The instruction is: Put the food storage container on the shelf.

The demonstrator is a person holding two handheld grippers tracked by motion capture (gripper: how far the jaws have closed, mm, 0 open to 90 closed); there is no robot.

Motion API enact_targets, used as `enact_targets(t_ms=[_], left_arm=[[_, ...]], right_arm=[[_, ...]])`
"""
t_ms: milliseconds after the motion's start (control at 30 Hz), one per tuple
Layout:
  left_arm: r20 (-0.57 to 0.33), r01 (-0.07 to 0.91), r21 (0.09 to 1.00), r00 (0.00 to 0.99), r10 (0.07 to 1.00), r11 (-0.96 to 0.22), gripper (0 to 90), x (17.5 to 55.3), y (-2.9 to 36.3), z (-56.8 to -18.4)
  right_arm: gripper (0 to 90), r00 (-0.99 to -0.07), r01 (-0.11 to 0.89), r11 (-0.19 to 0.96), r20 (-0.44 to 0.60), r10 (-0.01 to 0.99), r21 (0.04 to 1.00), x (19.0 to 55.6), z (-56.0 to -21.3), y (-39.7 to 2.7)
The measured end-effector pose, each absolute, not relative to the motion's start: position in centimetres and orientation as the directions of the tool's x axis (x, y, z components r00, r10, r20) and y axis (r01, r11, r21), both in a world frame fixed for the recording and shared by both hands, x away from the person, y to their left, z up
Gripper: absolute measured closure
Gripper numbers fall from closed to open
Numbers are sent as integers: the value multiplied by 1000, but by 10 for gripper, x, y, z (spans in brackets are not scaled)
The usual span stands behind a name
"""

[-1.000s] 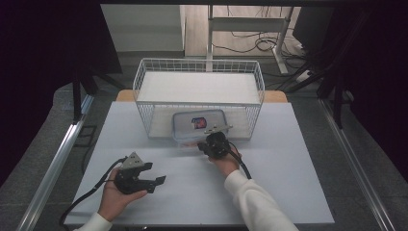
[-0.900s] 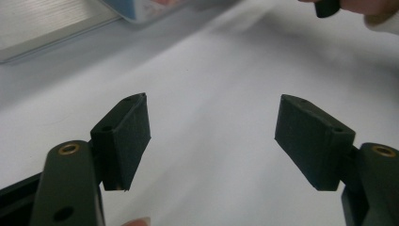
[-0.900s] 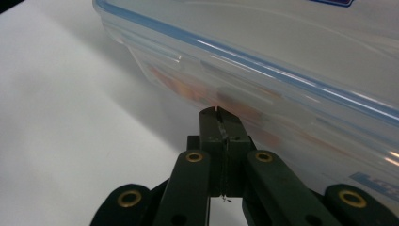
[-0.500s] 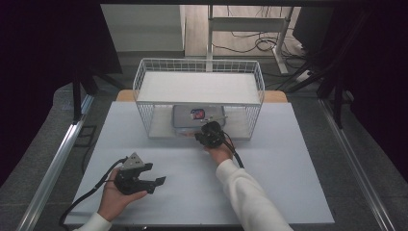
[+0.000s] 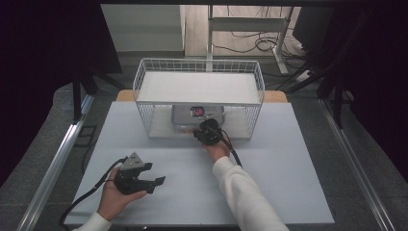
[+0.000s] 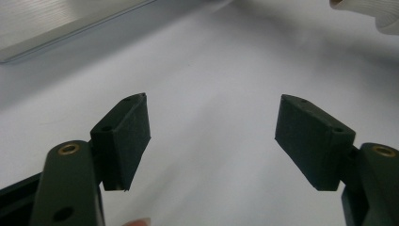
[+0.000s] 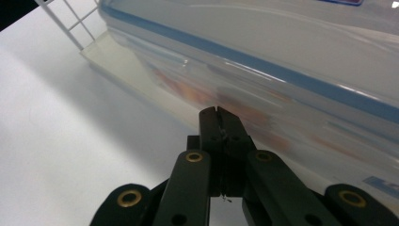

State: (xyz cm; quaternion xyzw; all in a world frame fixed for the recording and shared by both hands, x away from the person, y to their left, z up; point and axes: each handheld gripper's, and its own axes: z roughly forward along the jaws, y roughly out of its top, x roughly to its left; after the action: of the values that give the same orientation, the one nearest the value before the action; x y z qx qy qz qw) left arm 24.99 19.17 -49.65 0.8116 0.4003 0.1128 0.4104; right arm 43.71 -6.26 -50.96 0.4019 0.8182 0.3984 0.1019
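Since the earlier frames the right tongs and the clear lidded container have gone further up the frame together — the container was half out at the front of the white wire rack and now sits well inside its lower level, at centre frame in the high view, under the rack's top shelf. The left tongs have stayed put at lower left of the high view, resting on the white bench in the person's left hand. Right tongs: jaws pressed together with no gap in the right gripper view, tips right at the container's near wall — cannot tell whether they touch it; nothing visible between them. The container has a blue seal line under its lid, and a red label on top in the high view; blurred reddish contents show through the wall. The rack's lower tray edge runs along the upper left of the right gripper view. Left tongs: jaws spread wide apart in the left gripper view, nothing between them, only bare bench below. The right arm's white sleeve runs from bottom centre of the high view up toward the rack.
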Motion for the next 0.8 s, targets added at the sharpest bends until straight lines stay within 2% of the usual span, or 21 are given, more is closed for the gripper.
enact_targets(t_ms=[200, 500, 800], left_arm=[[-149, 555, 759, 655, 741, -339, 263, 250, 192, -496], [-144, 555, 757, 656, 741, -345, 263, 249, 193, -496], [-142, 553, 760, 655, 742, -342, 263, 247, 189, -494]], right_arm=[[888, -682, 554, 394, 128, 720, 733, 425, -500, -71], [887, -774, 468, 488, 75, 629, 736, 379, -479, -101], [887, -793, 450, 468, 98, 601, 760, 335, -468, -157]])
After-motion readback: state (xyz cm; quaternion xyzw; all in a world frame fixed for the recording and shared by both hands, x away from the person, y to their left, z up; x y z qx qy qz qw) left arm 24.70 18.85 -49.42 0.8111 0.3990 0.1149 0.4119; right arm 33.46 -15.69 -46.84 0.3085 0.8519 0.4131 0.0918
